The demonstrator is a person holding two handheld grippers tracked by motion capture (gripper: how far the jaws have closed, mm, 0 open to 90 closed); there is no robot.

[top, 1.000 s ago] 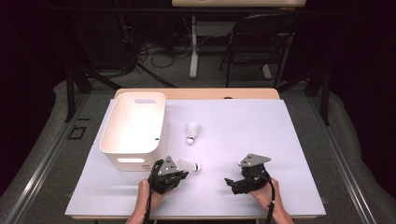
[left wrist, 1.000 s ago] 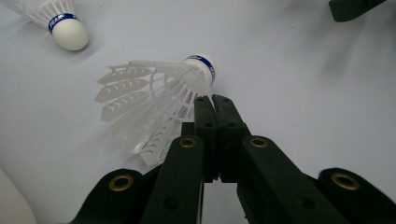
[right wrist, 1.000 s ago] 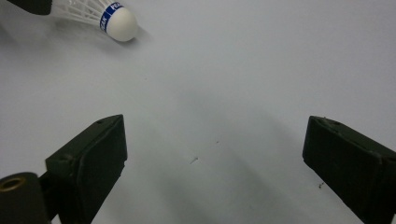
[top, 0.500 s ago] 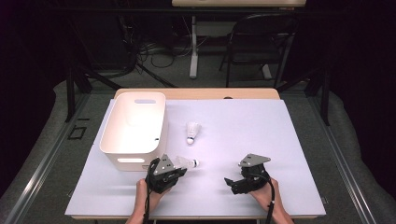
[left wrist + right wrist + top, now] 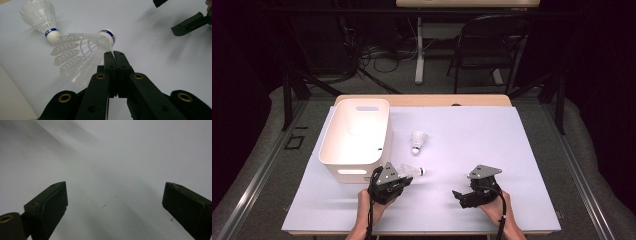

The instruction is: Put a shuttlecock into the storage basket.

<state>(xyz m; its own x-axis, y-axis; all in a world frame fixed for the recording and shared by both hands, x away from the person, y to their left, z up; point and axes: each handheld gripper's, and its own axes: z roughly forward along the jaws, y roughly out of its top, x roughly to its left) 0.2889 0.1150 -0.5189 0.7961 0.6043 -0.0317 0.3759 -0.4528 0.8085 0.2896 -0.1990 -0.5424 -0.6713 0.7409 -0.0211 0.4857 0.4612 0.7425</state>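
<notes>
Left tongs (image 5: 113, 53): pinched shut on a feather of the near shuttlecock (image 5: 82, 53)
Right tongs (image 5: 115, 202): wide apart over the bare desk (image 5: 120, 157)

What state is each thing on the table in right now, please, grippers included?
Left gripper: shut on the near shuttlecock's feather skirt.
Near shuttlecock: on its side, pinched by the feathers.
Far shuttlecock: lying loose on the table, untouched.
White bin: upright, open-topped, nothing visible inside.
Right gripper: open, holding nothing.
</notes>
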